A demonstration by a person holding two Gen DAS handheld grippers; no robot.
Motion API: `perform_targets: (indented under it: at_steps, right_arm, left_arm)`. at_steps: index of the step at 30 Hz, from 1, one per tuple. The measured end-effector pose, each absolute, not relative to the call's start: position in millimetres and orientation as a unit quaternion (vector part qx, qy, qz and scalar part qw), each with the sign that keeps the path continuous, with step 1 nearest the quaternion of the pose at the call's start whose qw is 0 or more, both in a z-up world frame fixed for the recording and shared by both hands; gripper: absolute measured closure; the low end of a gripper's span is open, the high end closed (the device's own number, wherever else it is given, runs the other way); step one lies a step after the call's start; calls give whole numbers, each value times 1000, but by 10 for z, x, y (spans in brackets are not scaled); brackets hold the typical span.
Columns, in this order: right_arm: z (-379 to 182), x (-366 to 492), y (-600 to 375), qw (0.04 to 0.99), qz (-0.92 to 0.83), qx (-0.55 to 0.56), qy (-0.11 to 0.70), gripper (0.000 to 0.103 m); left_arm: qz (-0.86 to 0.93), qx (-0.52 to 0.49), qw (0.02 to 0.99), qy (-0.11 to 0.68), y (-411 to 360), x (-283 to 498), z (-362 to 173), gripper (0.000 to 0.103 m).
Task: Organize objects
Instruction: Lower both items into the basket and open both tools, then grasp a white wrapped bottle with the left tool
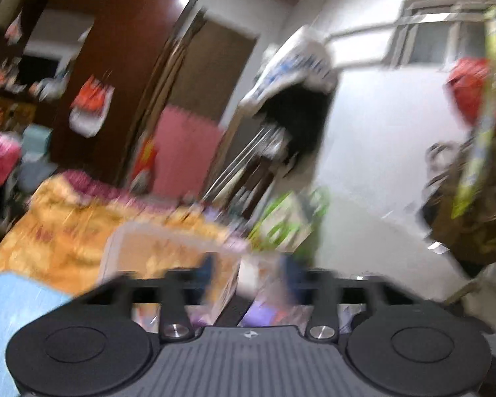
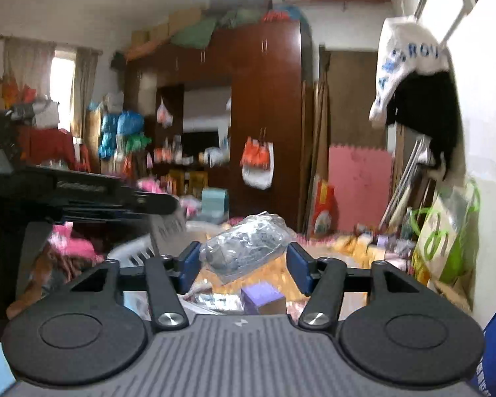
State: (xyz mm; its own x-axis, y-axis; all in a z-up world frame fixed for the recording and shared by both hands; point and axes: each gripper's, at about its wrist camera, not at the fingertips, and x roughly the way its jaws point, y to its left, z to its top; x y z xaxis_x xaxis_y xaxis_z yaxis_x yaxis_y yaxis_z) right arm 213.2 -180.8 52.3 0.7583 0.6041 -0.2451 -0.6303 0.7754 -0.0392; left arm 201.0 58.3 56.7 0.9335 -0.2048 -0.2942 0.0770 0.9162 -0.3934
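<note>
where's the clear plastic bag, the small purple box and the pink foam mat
clear plastic bag (image 2: pixel 248 244), right wrist view, middle of its crinkled body
small purple box (image 2: pixel 259 294), right wrist view, its purple top face
pink foam mat (image 2: pixel 359 188), right wrist view, centre of the pink panel

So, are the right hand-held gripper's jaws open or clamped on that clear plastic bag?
Open: right hand-held gripper shows gaps beside the clear plastic bag.

Crinkled clear plastic bag (image 2: pixel 246 248), glossy dark wood wardrobe (image 2: pixel 264 106), matt ribbed black plastic claw (image 2: pixel 244 264) housing
</note>
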Motion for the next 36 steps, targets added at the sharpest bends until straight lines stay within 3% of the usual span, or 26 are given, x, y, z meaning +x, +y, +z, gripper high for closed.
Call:
perform_targets:
  at_steps: [5, 6, 7, 8, 11, 13, 15, 16, 19, 21, 29, 33, 36]
  right_arm:
    - [380, 1867, -2122, 936, 336, -38, 97, 15]
    - [339, 1782, -2220, 937, 335, -36, 91, 5]
    - [295, 1699, -2312, 940, 330, -39, 79, 2]
    - [216, 1652, -2405, 944, 320, -45, 72, 0]
    - [-45, 1854, -2539, 945, 291, -49, 140, 1]
    - [-216, 2133, -2566, 937, 283, -35, 201, 14]
    - [-367, 2404, -2531, 926, 277, -19, 257, 35]
    - [-433, 2495, -2494, 920, 280, -17, 275, 40]
    - [-569, 2642, -2371, 907, 286, -20, 308, 40]
    - [-595, 2638, -2333, 904, 289, -23, 314, 46]
    - [-665, 2425, -2347, 911, 290, -58, 287, 51]
    - [-674, 2432, -2328, 907, 294, -55, 296, 60]
    - [-669, 2424, -2336, 908, 293, -54, 294, 61]
  left_arm:
    - [-61, -176, 971, 153, 629, 1733, 434, 30]
    - [-65, -166, 974, 142, 638, 1585, 428, 29]
    - [-67, -155, 977, 129, 643, 1416, 403, 25]
    - [-63, -147, 980, 120, 651, 1277, 357, 18]
    - [-33, -117, 981, 148, 632, 1049, 114, 15]
    - [-32, -115, 976, 181, 640, 1096, -52, 15]
    - [-35, -118, 969, 216, 648, 1209, -188, 15]
    - [-32, -120, 965, 229, 646, 1284, -241, 15]
    - [-25, -117, 961, 249, 634, 1393, -326, 15]
    - [-18, -106, 959, 264, 591, 1437, -362, 15]
    - [18, -57, 962, 266, 335, 1379, -400, 15]
    - [-5, -47, 957, 286, 252, 1436, -436, 15]
    - [-21, -67, 953, 295, 300, 1419, -461, 23]
